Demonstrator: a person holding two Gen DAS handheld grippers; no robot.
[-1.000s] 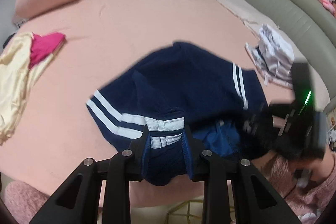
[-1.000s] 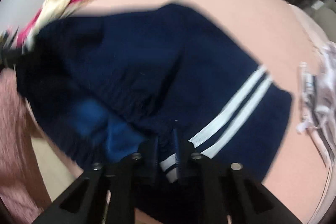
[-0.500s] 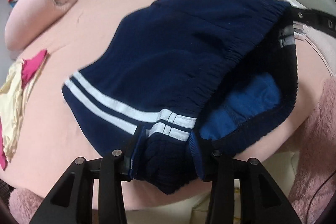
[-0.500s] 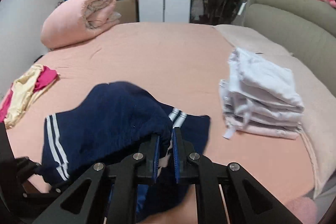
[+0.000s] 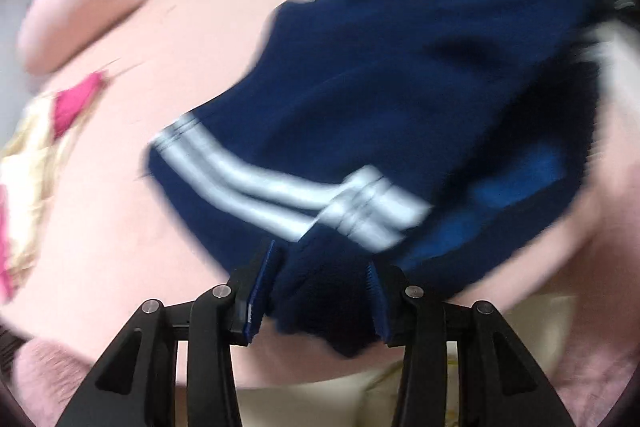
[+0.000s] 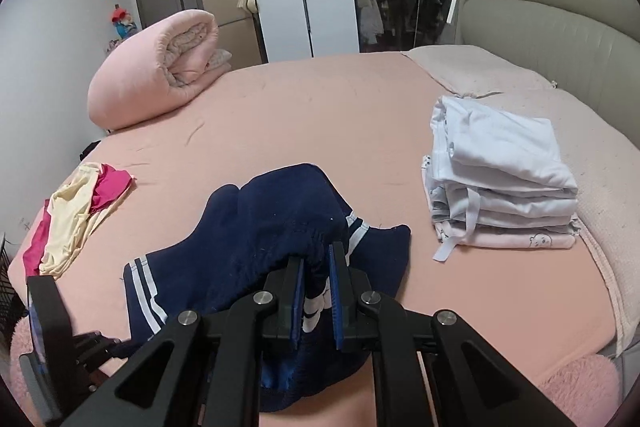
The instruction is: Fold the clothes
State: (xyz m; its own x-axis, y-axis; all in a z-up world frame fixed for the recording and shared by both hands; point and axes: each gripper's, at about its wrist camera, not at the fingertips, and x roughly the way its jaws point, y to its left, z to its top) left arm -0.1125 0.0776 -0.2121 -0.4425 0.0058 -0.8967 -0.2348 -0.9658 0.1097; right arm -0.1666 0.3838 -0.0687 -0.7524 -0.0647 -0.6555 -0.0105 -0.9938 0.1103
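Navy shorts point(image 5: 400, 99) with two white side stripes hang over the near edge of the pink bed point(image 5: 200, 27). My left gripper point(image 5: 320, 287) is shut on a bunched corner of the waistband; this view is motion-blurred. In the right wrist view the navy shorts point(image 6: 260, 227) lie heaped on the bed, and my right gripper point(image 6: 316, 287) is shut on the waistband at a white stripe. The left gripper point(image 6: 48, 339) shows at the lower left edge of that view.
A stack of folded white and pale pink clothes point(image 6: 500, 187) sits on the bed's right side. A yellow and magenta pile point(image 6: 76, 211) lies at the left. A rolled pink quilt point(image 6: 156, 67) is at the back left. A grey headboard point(image 6: 560, 39) stands behind.
Both grippers keep hold of the shorts. The right gripper has risen and levelled out, then held nearly still. The left gripper is moving fast, and the shorts now hang spread between the two.
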